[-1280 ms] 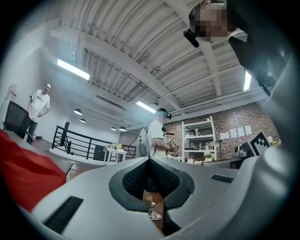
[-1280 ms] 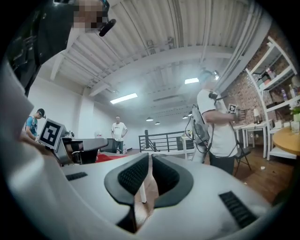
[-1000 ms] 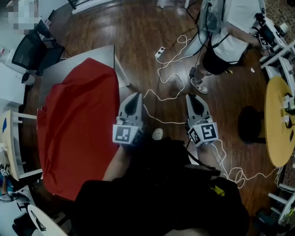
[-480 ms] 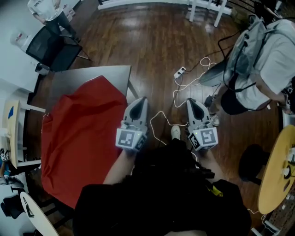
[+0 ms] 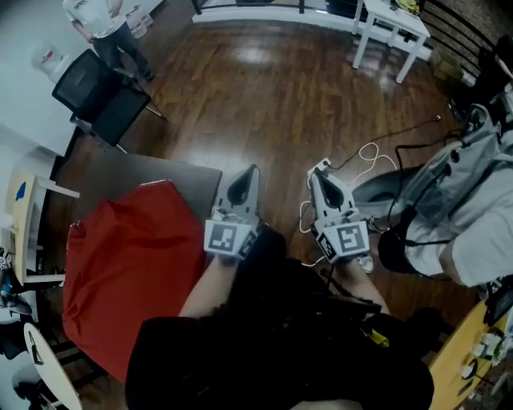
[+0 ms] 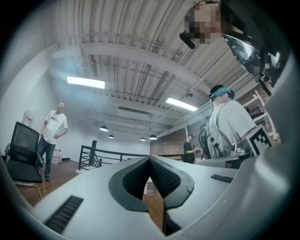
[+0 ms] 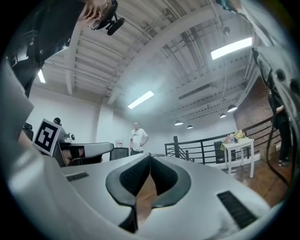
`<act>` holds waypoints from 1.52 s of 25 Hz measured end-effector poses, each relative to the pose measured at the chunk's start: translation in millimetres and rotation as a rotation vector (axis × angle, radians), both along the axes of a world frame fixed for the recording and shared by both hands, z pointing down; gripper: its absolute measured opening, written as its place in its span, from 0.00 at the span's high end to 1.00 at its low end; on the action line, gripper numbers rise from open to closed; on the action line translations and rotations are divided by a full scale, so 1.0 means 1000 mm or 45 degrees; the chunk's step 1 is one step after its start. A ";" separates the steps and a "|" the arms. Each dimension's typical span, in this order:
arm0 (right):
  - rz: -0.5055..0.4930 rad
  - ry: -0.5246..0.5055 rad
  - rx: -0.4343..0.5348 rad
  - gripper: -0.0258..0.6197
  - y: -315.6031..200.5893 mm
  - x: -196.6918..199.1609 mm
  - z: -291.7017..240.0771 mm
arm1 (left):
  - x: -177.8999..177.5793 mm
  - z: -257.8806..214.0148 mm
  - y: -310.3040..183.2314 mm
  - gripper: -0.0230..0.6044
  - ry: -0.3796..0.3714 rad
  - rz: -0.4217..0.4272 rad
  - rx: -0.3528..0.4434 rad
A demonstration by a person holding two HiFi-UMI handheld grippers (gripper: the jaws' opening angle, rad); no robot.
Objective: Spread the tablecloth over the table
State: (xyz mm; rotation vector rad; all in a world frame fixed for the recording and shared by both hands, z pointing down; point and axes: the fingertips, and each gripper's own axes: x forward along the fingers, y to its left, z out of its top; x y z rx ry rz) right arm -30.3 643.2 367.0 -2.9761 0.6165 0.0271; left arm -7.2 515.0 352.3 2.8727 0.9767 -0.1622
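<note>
A red tablecloth (image 5: 132, 272) lies rumpled over most of a grey table (image 5: 136, 170) at the left of the head view; the table's far end is bare. My left gripper (image 5: 251, 170) is held just right of the table's far corner, over the wood floor, shut with nothing between its jaws. My right gripper (image 5: 313, 174) is beside it, further right, also shut and empty. Both point away from me, roughly level. In the left gripper view (image 6: 150, 158) and the right gripper view (image 7: 150, 156) the jaw tips meet, with only the room beyond them.
A black office chair (image 5: 100, 90) stands beyond the table, with a person (image 5: 96, 14) behind it. Another person (image 5: 469, 212) bends close at my right. White cables (image 5: 375, 150) trail on the floor. A white side table (image 5: 393, 24) is at the back; a pale table (image 5: 18, 232) lies far left.
Both grippers have swung with my view, away from the cloth's long side toward the table's far corner. The bending person now shows at the right instead of the top. The right jaws closed fully.
</note>
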 end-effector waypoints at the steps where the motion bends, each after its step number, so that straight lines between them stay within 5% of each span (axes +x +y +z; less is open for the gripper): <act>1: -0.006 0.002 0.011 0.95 0.000 0.023 0.003 | 0.023 0.003 0.001 0.96 -0.008 -0.001 -0.017; 10: -0.103 -0.013 -0.041 0.95 -0.030 0.273 0.019 | 0.247 0.021 -0.040 0.96 -0.014 -0.119 -0.134; 16: -0.271 0.074 -0.065 0.95 -0.110 0.418 -0.023 | 0.372 -0.004 -0.123 0.96 0.062 -0.361 -0.076; 23: -0.621 0.002 -0.057 0.95 -0.203 0.546 -0.002 | 0.443 0.012 -0.231 0.96 0.040 -0.760 -0.045; 31: -1.319 0.006 -0.047 0.95 -0.371 0.673 0.025 | 0.497 0.032 -0.350 0.96 -0.046 -1.420 -0.007; 38: -1.839 0.070 -0.043 0.95 -0.482 0.718 -0.001 | 0.495 0.002 -0.398 0.96 0.020 -1.953 -0.004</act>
